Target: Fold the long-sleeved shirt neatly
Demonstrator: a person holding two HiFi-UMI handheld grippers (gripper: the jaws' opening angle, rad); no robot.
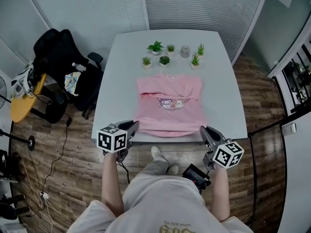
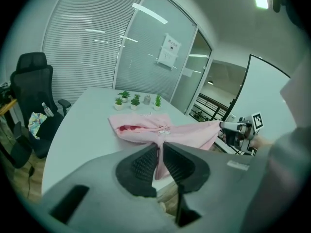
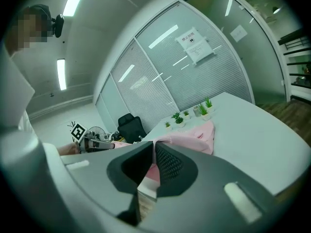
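At the near edge of the tabletop [image 1: 121, 72], the left tongs [image 1: 134, 125] and right tongs [image 1: 203, 130] are each pinched tight on a hem corner of the pink long-sleeved shirt [image 1: 167, 115] lying there, and a slipping corner or one side leading would likely skew the fold

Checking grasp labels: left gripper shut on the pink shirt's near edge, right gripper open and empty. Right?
No. The right gripper is not open and empty: the right gripper view shows its jaws closed on the near edge of the pink shirt too. The left gripper is shut on that edge, as stated.
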